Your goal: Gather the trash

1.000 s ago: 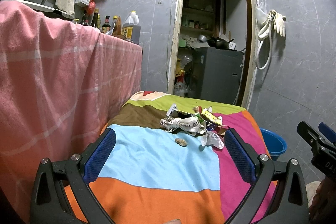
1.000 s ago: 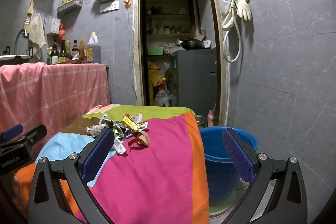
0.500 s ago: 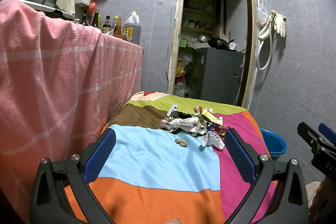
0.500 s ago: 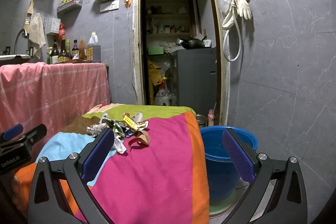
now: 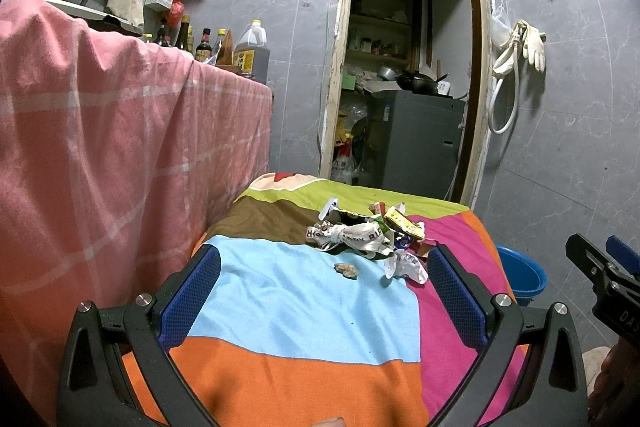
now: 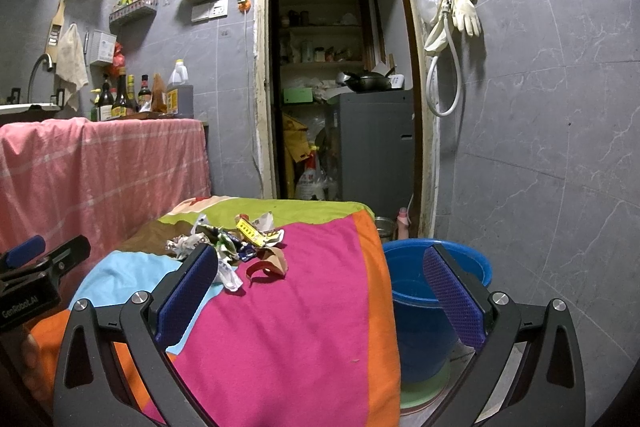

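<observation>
the left gripper (image 5: 320, 291) is spread wide and empty above the light blue patch of the striped cloth (image 5: 304, 379). the right gripper (image 6: 316, 291) is also wide and empty, over the pink stripe. the pile of wrappers (image 5: 368, 235) lies on the far part of the cloth, near the middle. a blue bucket (image 6: 436, 287) stands on the floor just beside the table.

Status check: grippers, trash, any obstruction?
Left gripper open, empty. Right gripper open, empty. Trash pile untouched on cloth. Blue bucket beside table; path clear.
</observation>
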The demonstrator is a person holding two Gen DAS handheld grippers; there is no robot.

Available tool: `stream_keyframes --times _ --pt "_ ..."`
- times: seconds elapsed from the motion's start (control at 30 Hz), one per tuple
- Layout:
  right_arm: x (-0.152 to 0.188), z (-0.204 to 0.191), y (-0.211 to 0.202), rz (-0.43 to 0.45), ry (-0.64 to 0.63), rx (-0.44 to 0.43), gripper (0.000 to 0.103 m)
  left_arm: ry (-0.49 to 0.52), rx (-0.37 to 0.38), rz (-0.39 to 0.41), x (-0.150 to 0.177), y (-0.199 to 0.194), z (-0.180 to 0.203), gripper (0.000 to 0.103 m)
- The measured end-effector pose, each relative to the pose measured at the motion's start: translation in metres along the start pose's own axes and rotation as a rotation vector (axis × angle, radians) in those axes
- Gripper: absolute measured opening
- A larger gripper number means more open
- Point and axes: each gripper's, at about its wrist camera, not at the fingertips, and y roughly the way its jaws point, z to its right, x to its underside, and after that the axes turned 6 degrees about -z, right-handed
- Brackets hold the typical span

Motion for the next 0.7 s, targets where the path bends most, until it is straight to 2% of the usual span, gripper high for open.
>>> stream_keyframes --times 0.7 --pt "0.0061 -0.0021 0.0028 -0.002 -0.001 0.0 0.103 -0.003 0.005 -0.008 -0.0008 0.0024 0.0 0.101"
